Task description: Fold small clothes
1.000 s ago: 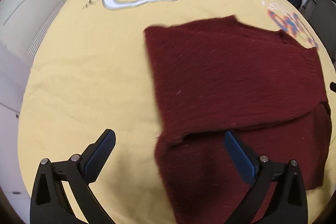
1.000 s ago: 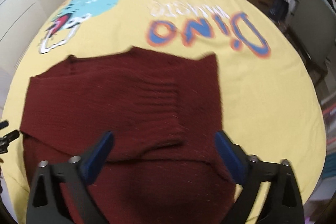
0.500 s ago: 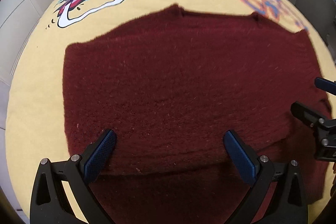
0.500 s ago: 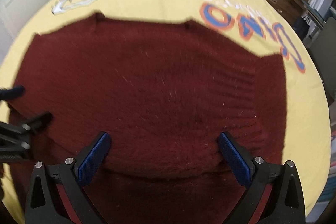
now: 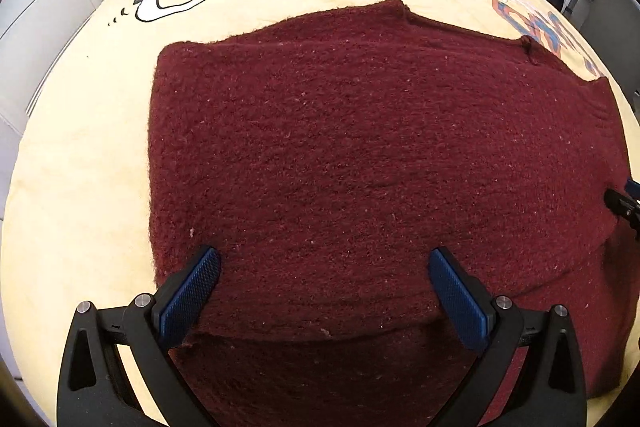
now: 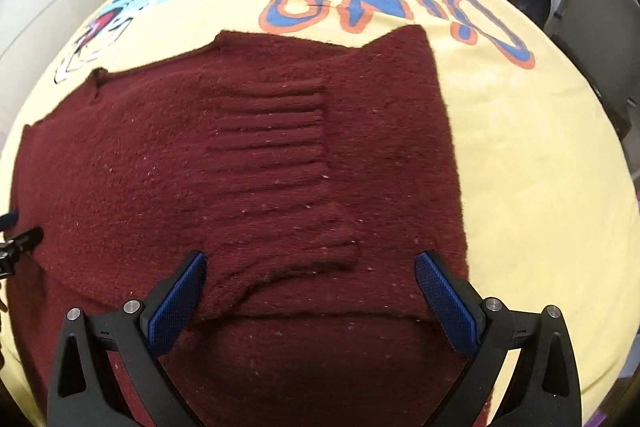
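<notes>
Lay spread on the yellow bedspread [image 5: 80, 155], maroon sweater [image 5: 360, 155], sleeves folded across its body. Swung in over its near hem within a second: left tool [image 5: 324, 287] and right tool [image 6: 310, 287], both wide open, empty. Probably poised for the hem-to-collar fold.

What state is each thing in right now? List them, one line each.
maroon sweater: lying flat on the bedspread, partly folded, an upper layer over a lower one.
yellow bedspread: spread out under the sweater.
left hand-held gripper: open, empty, over the sweater's near edge.
right hand-held gripper: open, empty, over the fold edge.
</notes>
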`<state>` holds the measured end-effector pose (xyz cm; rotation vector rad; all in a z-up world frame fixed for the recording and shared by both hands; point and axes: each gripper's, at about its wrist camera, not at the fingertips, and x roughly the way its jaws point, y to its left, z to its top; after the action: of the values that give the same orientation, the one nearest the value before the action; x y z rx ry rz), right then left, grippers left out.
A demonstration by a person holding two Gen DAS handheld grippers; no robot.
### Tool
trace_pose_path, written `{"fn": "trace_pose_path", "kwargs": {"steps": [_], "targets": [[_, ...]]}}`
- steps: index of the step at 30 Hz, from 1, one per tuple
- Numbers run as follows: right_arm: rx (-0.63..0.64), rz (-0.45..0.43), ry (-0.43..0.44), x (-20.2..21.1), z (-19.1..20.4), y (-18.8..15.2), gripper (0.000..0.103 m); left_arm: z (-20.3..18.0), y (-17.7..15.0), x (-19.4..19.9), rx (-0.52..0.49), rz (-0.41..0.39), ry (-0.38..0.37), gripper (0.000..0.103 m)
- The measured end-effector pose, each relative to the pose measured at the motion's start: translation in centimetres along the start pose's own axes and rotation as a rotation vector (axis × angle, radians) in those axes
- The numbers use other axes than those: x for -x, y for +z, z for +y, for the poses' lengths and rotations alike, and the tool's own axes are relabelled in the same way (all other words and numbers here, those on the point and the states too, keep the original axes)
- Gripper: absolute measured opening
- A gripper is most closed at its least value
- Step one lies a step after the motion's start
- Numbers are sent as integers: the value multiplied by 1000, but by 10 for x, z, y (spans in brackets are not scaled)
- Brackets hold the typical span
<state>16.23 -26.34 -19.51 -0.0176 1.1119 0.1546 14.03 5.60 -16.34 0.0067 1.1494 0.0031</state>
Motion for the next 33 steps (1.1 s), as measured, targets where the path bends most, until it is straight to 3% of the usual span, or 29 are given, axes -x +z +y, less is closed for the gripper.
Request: {"fn": "trace_pose_path", "kwargs": {"steps": [7,12,20,24,33], "targets": [[61,-14,7,33,15,-5,103,-3,9,18,-4,29,-7,102],[61,-39,29,69,9,-15,103,-6,-2,62,1,-45,-2,102],[-9,-34,42,108,-13,-66,103,-4,-56,105,29,-26,-27,102],[-40,9,51,109,-23,-95,103,-7,-87,106,66,25,6,102],[-72,146,32,89,-41,-150,102,-2,-154,87,107,140,-17,102]]}}
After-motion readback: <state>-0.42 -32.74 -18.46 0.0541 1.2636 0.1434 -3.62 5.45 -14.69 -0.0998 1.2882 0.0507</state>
